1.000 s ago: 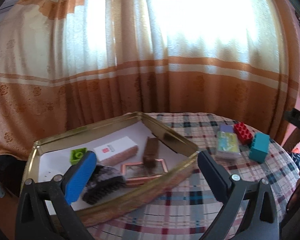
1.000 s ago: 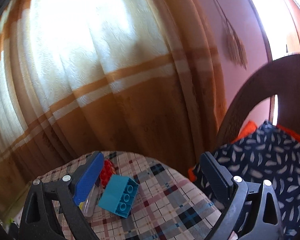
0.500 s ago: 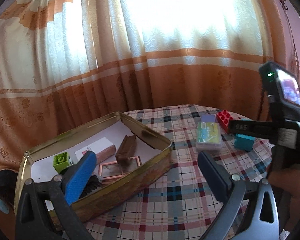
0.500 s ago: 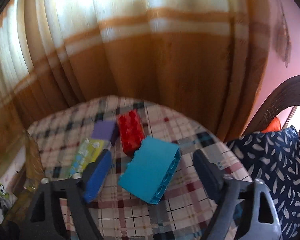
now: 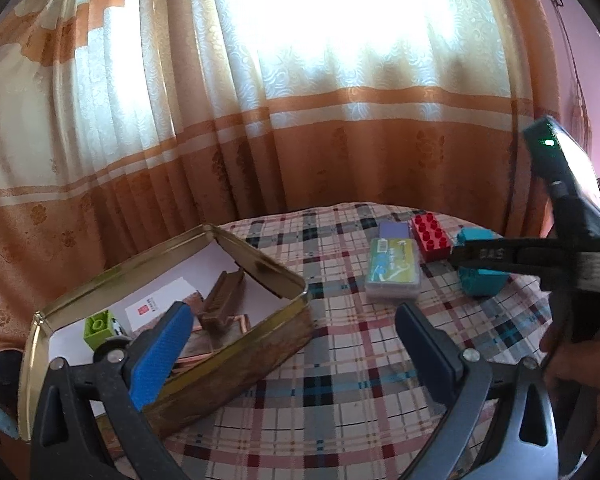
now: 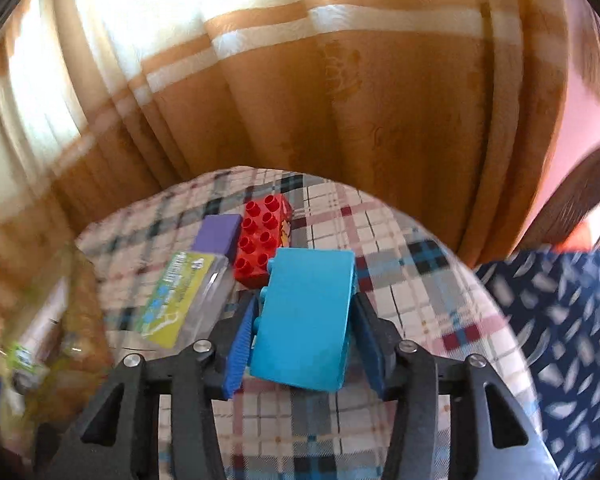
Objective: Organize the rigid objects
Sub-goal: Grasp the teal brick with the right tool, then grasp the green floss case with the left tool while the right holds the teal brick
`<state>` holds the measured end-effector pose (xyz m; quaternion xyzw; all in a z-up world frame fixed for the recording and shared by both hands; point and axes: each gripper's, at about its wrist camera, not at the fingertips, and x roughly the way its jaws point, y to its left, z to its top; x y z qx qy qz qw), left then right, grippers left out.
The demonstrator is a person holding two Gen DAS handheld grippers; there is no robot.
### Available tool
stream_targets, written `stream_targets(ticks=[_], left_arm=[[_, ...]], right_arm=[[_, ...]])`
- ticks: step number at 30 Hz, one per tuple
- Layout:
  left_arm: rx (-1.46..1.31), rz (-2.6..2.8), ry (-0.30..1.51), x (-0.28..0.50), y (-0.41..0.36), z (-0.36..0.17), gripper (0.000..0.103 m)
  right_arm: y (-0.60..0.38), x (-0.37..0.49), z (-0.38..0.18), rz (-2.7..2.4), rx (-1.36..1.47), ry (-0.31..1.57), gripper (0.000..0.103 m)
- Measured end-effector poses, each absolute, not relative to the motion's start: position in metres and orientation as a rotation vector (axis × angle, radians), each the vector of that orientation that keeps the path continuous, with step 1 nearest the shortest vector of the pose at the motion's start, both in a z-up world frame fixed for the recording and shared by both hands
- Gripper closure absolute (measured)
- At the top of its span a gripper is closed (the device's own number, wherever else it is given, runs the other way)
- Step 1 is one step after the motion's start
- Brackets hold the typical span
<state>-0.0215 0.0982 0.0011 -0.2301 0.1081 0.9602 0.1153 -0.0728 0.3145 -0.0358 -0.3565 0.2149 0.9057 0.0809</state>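
Right gripper (image 6: 304, 320): one; its jaws have just been closing and are now pinching the teal block (image 6: 304, 316) by its two long sides, the block lying on the plaid tablecloth (image 6: 400, 280).

Left gripper (image 5: 296, 344): one; jaws standing spread, holding nothing, hovering over the cloth beside the tin.

Loose pieces on the cloth, counted: one red studded block (image 6: 262, 240) touching the teal block's far end; one purple block (image 6: 216, 234) just beside the red one; one clear plastic case with a green-and-yellow card (image 6: 180, 300) lying nearest the tin.

Container: one open gold tin (image 5: 236, 344), lined white. It is holding one green block (image 5: 98, 326), one white-labelled box (image 5: 160, 304), one brown comb-like piece (image 5: 222, 300), and one copper-edged frame (image 5: 236, 326), partly hidden by the left gripper's blue pad.
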Motion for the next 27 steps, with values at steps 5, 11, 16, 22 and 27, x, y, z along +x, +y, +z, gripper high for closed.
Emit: stream_targets(ticks=[5, 11, 16, 22, 27], left_arm=[[-0.688, 2.795, 0.321, -0.022, 0.104, 0.000, 0.000], [-0.657, 2.774, 0.299, -0.024, 0.111, 0.002, 0.000], [-0.631, 2.732, 0.306, -0.036, 0.134, 0.005, 0.000], [-0.705, 2.654, 0.370, -0.066, 0.176, 0.001, 0.001], [-0.869, 2.601, 0.327, -0.101, 0.192, -0.013, 0.004]], right_arm=[[0.331, -0.058, -0.039, 2.739, -1.006, 0.893, 0.057], [0.323, -0.037, -0.021, 2.812, -0.787, 0.864, 0.057], [0.321, -0.015, -0.006, 2.795, -0.563, 0.827, 0.057], [0.335, -0.002, -0.005, 2.755, -0.472, 0.933, 0.056], [0.338, -0.004, -0.008, 2.773, -0.484, 0.942, 0.056]])
